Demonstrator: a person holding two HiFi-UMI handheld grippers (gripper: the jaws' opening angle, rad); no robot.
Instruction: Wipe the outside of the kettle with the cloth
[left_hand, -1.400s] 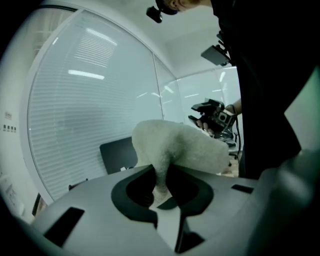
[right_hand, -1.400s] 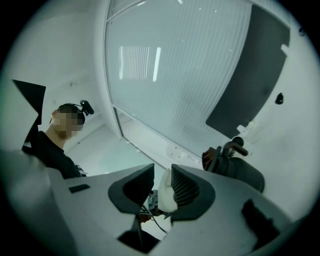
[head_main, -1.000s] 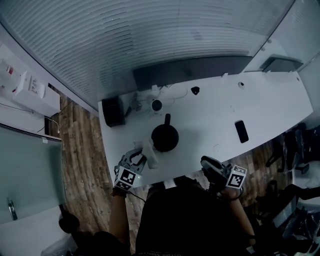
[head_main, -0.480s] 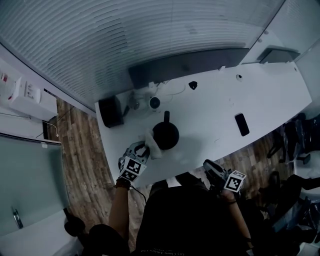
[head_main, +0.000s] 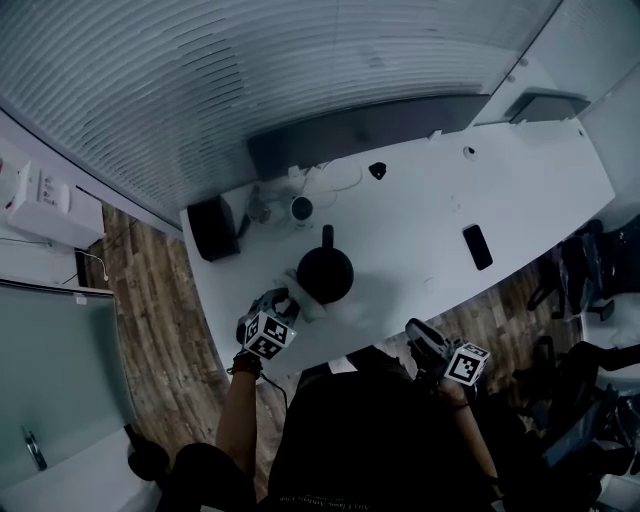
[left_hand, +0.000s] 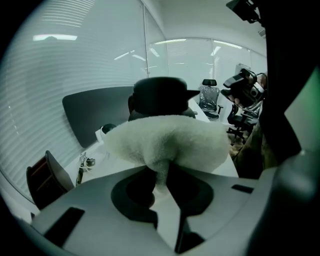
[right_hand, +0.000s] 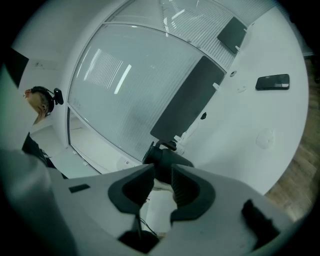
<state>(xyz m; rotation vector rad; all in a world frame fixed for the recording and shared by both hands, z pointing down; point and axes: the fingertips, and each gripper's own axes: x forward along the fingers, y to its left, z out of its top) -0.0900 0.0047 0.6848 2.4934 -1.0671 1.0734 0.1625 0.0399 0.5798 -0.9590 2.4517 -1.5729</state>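
The black kettle (head_main: 325, 272) stands on the white table (head_main: 420, 220), its handle pointing away from me. A white fluffy cloth (head_main: 303, 297) is bunched at the kettle's near left side; I cannot tell if they touch. My left gripper (head_main: 278, 303) is shut on the cloth. In the left gripper view the cloth (left_hand: 167, 142) is pinched in the left gripper (left_hand: 160, 172) and hides the lower part of the kettle (left_hand: 160, 97). My right gripper (head_main: 415, 330) hangs at the table's front edge, apart from the kettle. In the right gripper view the right gripper (right_hand: 162, 177) is open and empty, with the kettle (right_hand: 167, 160) far beyond.
A black phone (head_main: 477, 246) lies on the table's right part. Behind the kettle are a small white round device (head_main: 302, 208) with cables and a dark box (head_main: 208, 228) at the left end. A dark panel (head_main: 370, 128) lines the far edge. Office chairs (head_main: 585, 275) stand at the right.
My left gripper has sunk with the cloth and drawn nearer the kettle's left side. The right gripper has dropped a little at the table's front edge.
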